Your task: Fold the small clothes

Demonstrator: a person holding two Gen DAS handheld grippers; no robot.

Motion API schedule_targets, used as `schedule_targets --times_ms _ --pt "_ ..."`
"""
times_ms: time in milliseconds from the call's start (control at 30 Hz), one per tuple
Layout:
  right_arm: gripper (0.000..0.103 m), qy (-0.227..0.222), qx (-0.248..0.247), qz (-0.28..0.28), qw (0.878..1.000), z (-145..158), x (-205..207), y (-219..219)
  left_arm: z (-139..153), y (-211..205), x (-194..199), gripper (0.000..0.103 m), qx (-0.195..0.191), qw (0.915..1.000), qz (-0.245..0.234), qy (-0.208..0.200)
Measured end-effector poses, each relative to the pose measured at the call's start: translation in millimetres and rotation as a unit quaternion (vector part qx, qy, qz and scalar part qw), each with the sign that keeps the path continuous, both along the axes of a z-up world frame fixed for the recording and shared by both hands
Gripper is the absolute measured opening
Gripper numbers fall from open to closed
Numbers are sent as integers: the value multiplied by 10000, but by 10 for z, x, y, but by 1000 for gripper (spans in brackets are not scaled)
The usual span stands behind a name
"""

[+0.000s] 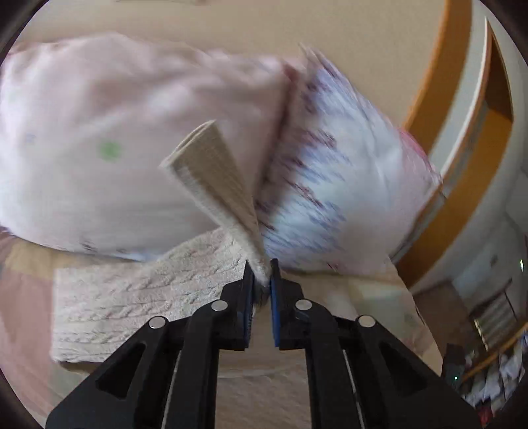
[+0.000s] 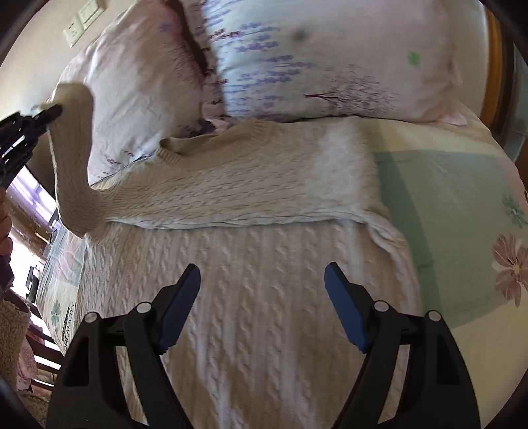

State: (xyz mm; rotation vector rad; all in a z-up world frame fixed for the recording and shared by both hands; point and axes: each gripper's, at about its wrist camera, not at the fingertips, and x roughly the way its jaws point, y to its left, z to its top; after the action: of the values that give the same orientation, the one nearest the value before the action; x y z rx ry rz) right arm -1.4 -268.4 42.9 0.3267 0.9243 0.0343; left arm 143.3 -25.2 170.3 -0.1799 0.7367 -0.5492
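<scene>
A cream cable-knit sweater (image 2: 264, 264) lies flat on the bed, its right sleeve folded across the chest (image 2: 264, 184). My left gripper (image 1: 262, 274) is shut on the cuff of the left sleeve (image 1: 211, 168) and holds it lifted above the bed. In the right wrist view the left gripper (image 2: 54, 110) shows at the left edge with the raised sleeve (image 2: 74, 158) hanging from it. My right gripper (image 2: 262, 280) is open and empty, hovering over the sweater's body.
Two pillows lie at the head of the bed: a pink one (image 2: 132, 76) and a white one with purple print (image 2: 330, 59). The floral bedsheet (image 2: 462, 204) extends right. An orange wooden headboard (image 1: 462, 132) stands beyond. A wall socket (image 2: 74, 29) is at the upper left.
</scene>
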Motion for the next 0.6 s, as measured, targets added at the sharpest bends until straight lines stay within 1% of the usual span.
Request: schedule_targets --times_ms 33,67,100,133,167,200,233,267,300,333,367,400,433,467,500,533,567,600 --pt "77 50 13 -98 9999 -29 -58 -120 -164 -383 21 15 214 9989 -324 266" --pt "77 105 61 -211 9997 -51 -131 -266 -315 -652 5 15 416 9963 -547 520" --pt "77 124 97 -281 9995 -59 -195 -351 -430 -812 -48 15 533 9933 -680 761" --pt "77 127 138 -347 9992 -55 -264 -447 -488 -830 -139 15 430 9919 -815 869" --pt "77 122 201 -395 9989 -50 -351 -554 -507 -747 -244 21 294 9920 -905 826" --pt "77 138 281 -415 9986 -53 -415 -631 -510 -591 -363 31 266 9935 -850 707" --pt "77 182 452 -402 9980 -75 -489 -720 -516 -389 -466 61 312 9954 -665 610" --pt "77 225 629 -377 9971 -100 -548 -775 -544 -114 -564 78 336 9970 -407 567" --pt "76 279 853 -359 9953 -133 -606 -828 -588 128 -664 78 360 9974 -165 602" --pt "71 358 1169 -356 9919 -191 -676 -899 -655 401 -697 78 454 9960 135 759" --pt "68 422 1415 -355 9884 -236 -718 -926 -744 690 -774 77 549 9928 458 965" --pt "61 518 1698 -359 9835 -306 -768 -963 -837 947 -841 77 561 9887 743 1178" --pt "54 633 1911 -357 9789 -383 -806 -989 -940 1207 -955 72 503 9841 978 1392" --pt "51 726 2033 -341 9758 -414 -832 -968 -1051 1455 -1072 69 436 9783 1199 1633" --pt "45 825 2128 -309 9731 -464 -859 -956 -1157 1655 -1189 65 349 9723 1374 1860" --pt "42 937 2197 -246 9708 -520 -887 -936 -1261 1808 -1326 60 224 9659 1519 2084" --pt "42 1018 2186 -190 9703 -539 -921 -907 -1353 1932 -1439 56 65 9590 1625 2320" --pt "41 1013 2222 -132 9696 -534 -950 -888 -1439 2016 -1559 54 -98 9525 1691 2530"
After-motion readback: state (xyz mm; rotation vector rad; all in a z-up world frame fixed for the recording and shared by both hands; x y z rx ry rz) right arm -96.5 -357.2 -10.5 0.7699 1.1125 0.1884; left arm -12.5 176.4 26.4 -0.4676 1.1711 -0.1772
